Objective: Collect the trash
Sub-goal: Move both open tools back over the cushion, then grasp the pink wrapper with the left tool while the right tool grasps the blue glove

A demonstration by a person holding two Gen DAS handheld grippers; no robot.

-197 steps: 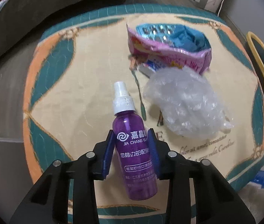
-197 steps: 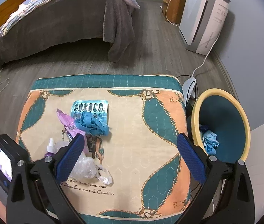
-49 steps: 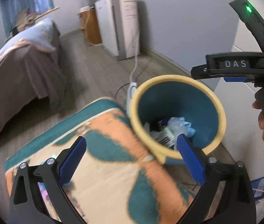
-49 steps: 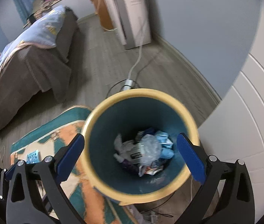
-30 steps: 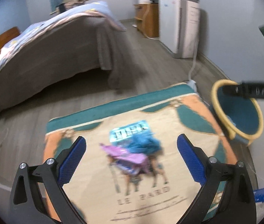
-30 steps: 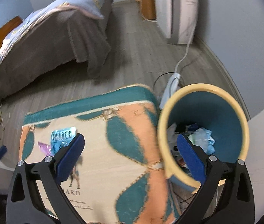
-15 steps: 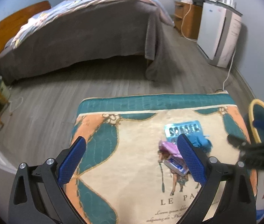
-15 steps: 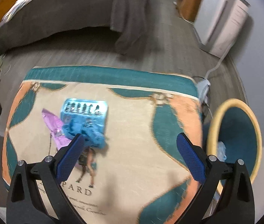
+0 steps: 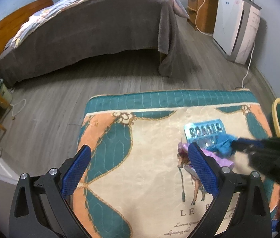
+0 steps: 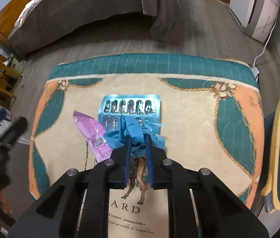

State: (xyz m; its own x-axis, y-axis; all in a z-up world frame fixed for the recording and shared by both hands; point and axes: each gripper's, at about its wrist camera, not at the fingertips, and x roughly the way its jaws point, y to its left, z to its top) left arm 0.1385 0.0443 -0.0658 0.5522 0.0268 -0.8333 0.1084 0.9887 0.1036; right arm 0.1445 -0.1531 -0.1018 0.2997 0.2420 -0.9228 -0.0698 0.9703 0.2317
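The right gripper points steeply down, its jaws closing with the crumpled blue glove pinched between the pads. In the left wrist view it reaches in from three o'clock. The left gripper also tilts down, its blue pads spread wide with nothing between them, hovering at about nine o'clock of the right one.

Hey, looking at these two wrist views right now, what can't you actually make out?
- Bin contents: right wrist view, cut off at the frame edge.
- Blister pack lower half: hidden under the blue glove.
- Right gripper: blurred in the left wrist view.
- Purple wrapper: partly behind a left gripper finger.
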